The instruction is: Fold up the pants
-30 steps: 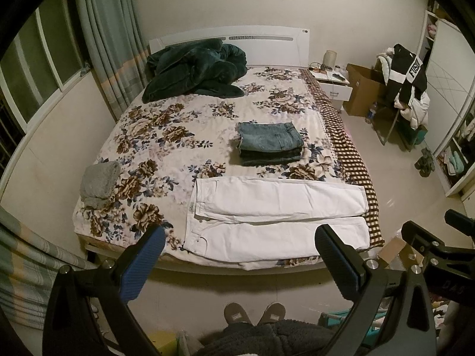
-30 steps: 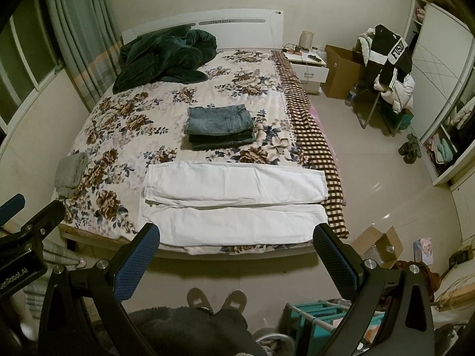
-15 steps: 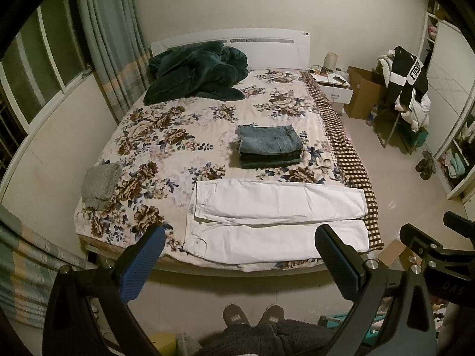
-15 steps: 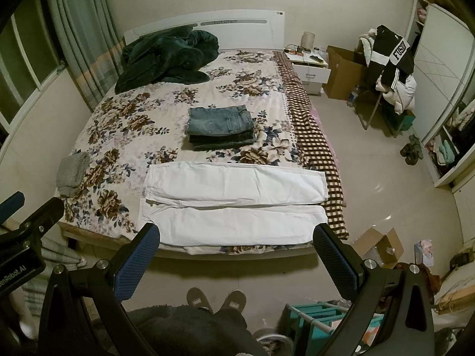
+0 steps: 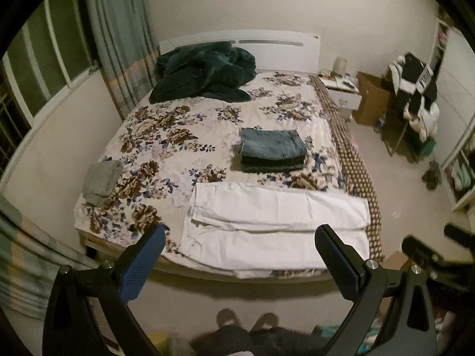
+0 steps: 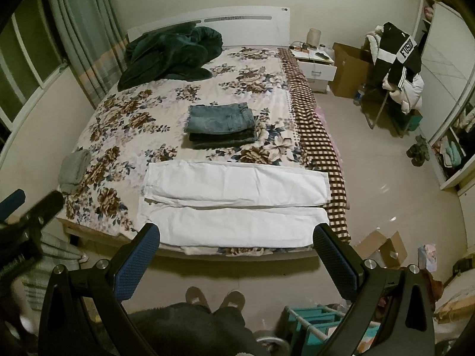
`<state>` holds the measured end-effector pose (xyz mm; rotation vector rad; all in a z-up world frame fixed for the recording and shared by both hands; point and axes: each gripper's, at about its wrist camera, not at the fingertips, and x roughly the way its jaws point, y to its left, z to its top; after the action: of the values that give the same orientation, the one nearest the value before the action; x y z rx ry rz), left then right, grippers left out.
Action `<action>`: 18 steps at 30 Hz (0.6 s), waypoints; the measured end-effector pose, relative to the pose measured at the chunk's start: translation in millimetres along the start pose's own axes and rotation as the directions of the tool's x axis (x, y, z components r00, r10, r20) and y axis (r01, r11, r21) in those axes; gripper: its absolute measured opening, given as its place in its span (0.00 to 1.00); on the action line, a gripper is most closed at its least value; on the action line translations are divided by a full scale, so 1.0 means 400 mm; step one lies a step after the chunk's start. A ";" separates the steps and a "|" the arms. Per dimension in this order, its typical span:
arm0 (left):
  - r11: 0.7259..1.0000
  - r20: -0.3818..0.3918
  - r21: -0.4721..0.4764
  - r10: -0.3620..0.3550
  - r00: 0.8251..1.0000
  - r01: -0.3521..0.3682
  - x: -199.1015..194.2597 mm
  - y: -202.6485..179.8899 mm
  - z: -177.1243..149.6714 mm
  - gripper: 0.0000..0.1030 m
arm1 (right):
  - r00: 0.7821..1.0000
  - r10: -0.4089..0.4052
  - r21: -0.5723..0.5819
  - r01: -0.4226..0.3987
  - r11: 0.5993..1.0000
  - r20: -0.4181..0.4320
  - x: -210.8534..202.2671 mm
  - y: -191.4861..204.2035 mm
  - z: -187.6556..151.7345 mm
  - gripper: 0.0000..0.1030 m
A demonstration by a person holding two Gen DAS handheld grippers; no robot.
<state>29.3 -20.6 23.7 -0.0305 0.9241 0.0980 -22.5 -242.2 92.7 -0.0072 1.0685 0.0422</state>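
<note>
1. Broadly, most of both views is filled by a bed [image 5: 166, 136] under a floral cover, with its white headboard toward 12 o'clock.
2. A dark green blanket [image 5: 204, 72] is heaped at the head end, at about 11 o'clock.
3. The white pants [image 5: 273, 225] [image 6: 234, 204] are laid flat across the foot edge of the bed, legs side by side, waist toward 9 o'clock and hems toward 3 o'clock.
4. A stack of folded jeans [image 5: 271, 149] [image 6: 221, 124] is seen just beyond the pants, toward 12 o'clock.
5. A small grey garment [image 5: 101, 181] is set near the 9 o'clock edge.
6. The left gripper [image 5: 239, 237] is held spread wide and empty, short of the bed.
7. The right gripper [image 6: 236, 235] is likewise held wide apart, nothing between its pads.
</note>
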 end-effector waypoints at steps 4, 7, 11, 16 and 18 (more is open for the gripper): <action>0.997 0.022 -0.050 0.064 0.998 -0.063 0.102 0.008 0.035 1.00 | 1.000 -0.017 0.034 0.018 0.999 -0.014 0.117 -0.024 0.031 1.00; 0.991 -0.009 -0.082 0.105 0.994 -0.106 0.212 0.021 0.063 1.00 | 0.998 0.000 0.089 0.006 0.996 -0.061 0.266 -0.070 0.080 1.00; 0.983 -0.082 -0.098 0.145 0.986 -0.152 0.377 0.030 0.084 1.00 | 0.993 -0.028 0.153 0.047 0.987 -0.119 0.455 -0.103 0.147 1.00; 0.979 -0.167 -0.062 0.179 0.970 -0.192 0.626 0.022 0.125 1.00 | 0.978 -0.051 0.230 0.098 0.968 -0.202 0.737 -0.155 0.236 1.00; 0.979 -0.208 -0.051 0.184 0.961 -0.199 0.731 0.018 0.140 1.00 | 0.966 -0.053 0.258 0.120 0.959 -0.251 0.869 -0.181 0.277 1.00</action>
<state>248.2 11.2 -175.7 -0.0171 1.1261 0.3130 244.6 -300.7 -159.8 0.1926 1.3103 -0.1899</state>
